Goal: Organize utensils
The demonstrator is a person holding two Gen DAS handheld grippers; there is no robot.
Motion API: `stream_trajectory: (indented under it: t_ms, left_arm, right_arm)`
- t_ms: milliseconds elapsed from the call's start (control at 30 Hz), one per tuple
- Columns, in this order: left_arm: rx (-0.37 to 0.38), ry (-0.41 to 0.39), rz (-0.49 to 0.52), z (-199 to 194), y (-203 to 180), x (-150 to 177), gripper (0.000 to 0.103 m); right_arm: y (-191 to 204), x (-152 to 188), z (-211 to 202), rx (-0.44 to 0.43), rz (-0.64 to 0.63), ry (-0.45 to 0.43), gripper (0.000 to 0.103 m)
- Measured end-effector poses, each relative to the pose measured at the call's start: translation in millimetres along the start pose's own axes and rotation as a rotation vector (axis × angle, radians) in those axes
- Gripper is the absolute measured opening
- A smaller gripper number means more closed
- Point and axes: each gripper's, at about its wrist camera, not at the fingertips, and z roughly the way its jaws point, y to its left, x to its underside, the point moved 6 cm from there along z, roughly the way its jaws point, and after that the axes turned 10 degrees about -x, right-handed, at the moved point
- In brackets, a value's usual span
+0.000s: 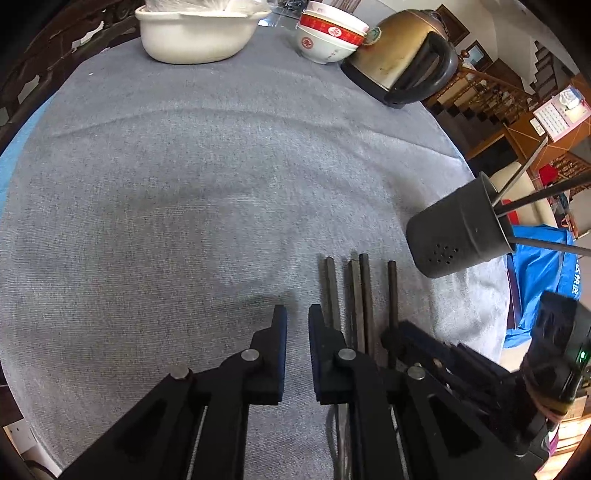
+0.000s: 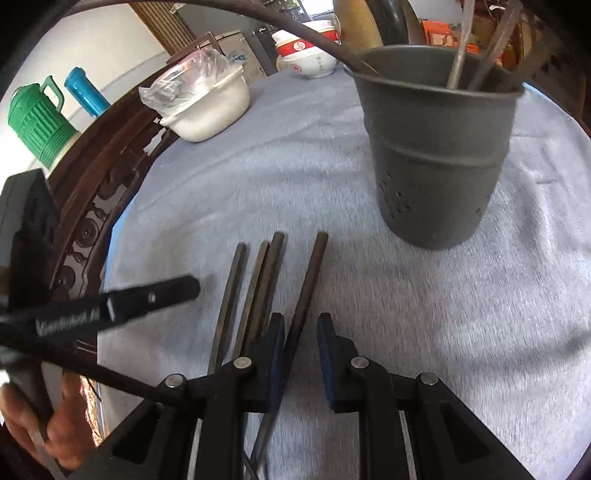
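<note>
Several dark chopsticks [image 1: 360,295] lie side by side on the grey tablecloth; they also show in the right wrist view [image 2: 266,280]. A grey utensil holder [image 2: 436,147] stands upright beyond them with several utensils in it; it also shows in the left wrist view [image 1: 458,229]. My left gripper [image 1: 297,314] is open and empty, just left of the chopsticks. My right gripper [image 2: 301,321] is open, low over the table, with the rightmost chopstick [image 2: 308,288] running between its jaws. The left gripper also shows from the right wrist view [image 2: 159,295].
A white basin [image 1: 195,33] with a plastic bag, stacked red-and-white bowls [image 1: 328,37] and a brass kettle [image 1: 402,55] stand at the table's far side. A carved wooden chair back [image 2: 103,177] borders the table's left. A blue cloth [image 1: 539,273] hangs beyond the right edge.
</note>
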Motion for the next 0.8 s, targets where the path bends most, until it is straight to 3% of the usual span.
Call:
stream_trajectory:
  t_ms: [100, 167, 667, 800]
  left_arm:
    - [-0.004, 0.010, 0.010, 3.1, -5.6, 2.0, 0.017]
    - [-0.009, 0.016, 0.010, 5.3, -8.0, 2.4, 0.026]
    - [-0.084, 0.022, 0.030, 19.7, -23.9, -3.8, 0.027]
    - [-0.062, 0.034, 0.024, 17.1, -28.0, -1.2, 0.026]
  right_arm:
    - [3.8, 0.7, 1.2, 0.041, -0.058, 0.012, 0.014]
    - [2.2, 3.1, -1.8, 0.035, -0.069, 0.015, 0.012]
    - [-23.5, 7.7, -22.4, 0.081, -0.049, 0.048, 0.014]
    - [-26.3, 1.1, -19.5, 0.069, 0.000, 0.050, 0.014]
